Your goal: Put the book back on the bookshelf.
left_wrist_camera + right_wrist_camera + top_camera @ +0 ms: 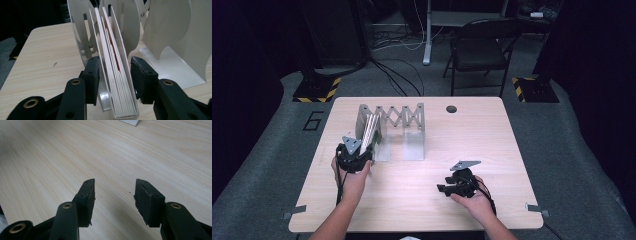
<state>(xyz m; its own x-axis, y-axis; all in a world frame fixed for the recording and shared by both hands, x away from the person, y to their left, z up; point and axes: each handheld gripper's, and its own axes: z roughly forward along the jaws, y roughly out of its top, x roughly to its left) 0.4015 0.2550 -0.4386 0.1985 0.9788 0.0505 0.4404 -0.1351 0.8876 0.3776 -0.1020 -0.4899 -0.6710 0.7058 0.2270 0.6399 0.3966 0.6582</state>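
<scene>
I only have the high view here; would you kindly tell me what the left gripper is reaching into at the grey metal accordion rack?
Observer: The left gripper straddles a thin white book standing in the grey metal accordion rack.
Operator: Are the pads pressing it?
Observer: It seems not; a slim gap shows beside one pad.
Operator: And the right gripper?
Observer: The right gripper has its jaws apart and empty, over the light wooden table.
</scene>
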